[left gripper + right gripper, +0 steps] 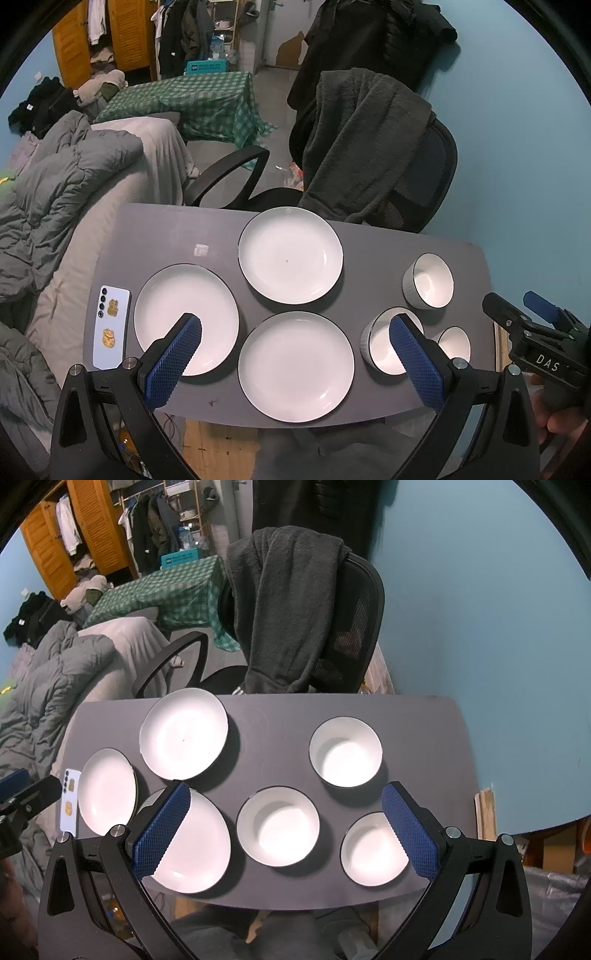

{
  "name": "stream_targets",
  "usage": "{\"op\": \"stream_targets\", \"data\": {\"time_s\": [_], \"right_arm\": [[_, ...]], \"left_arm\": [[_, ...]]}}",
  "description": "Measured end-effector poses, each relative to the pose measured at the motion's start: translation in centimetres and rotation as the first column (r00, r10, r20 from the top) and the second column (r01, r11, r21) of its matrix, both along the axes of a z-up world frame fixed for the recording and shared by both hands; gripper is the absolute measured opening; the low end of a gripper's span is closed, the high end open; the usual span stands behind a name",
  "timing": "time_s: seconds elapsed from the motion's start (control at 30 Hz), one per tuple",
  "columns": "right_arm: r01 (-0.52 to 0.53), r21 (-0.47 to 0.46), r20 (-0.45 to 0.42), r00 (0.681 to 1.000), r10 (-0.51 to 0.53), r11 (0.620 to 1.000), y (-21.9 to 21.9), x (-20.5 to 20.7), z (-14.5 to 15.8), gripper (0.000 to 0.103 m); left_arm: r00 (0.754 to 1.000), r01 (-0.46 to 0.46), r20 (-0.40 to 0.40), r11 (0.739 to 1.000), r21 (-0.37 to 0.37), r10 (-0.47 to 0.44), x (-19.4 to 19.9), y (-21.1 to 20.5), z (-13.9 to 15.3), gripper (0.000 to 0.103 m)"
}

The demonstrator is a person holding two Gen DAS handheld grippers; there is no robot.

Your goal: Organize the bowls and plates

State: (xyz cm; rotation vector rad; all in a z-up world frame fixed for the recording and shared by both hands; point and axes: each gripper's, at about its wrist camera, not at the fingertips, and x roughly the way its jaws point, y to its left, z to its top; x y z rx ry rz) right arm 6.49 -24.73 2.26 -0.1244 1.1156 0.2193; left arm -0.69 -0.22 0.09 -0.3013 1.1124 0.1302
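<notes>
Three white plates lie on the grey table [177, 229]: a far plate [290, 254], a left plate [186, 317] and a near plate [295, 365]. Three white bowls stand at the right: a far bowl [430, 280], a middle bowl [388, 341] and a near-right bowl [454, 343]. In the right wrist view the plates [183, 733] [105, 790] [195, 845] are at the left and the bowls [345, 751] [277, 821] [375, 849] at the right. My left gripper [295, 328] is open and empty above the near plate. My right gripper [286, 797] is open and empty above the middle bowl.
A phone [110, 326] lies at the table's left edge. A black office chair with a grey robe [369, 147] stands behind the table. A bed with a grey duvet [55, 192] is at the left. The blue wall [517, 166] is at the right.
</notes>
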Motion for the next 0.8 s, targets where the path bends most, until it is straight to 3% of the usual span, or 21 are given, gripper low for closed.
{"op": "stream_targets", "data": {"time_s": [0.8], "right_arm": [[-0.004,-0.011,0.005,1.0,0.004,1.0,0.07,-0.33,0.03,0.102]], "left_arm": [[1.0,0.012,0.006,1.0,-0.013,-0.011,-0.32,-0.45,0.18,0.103]]}}
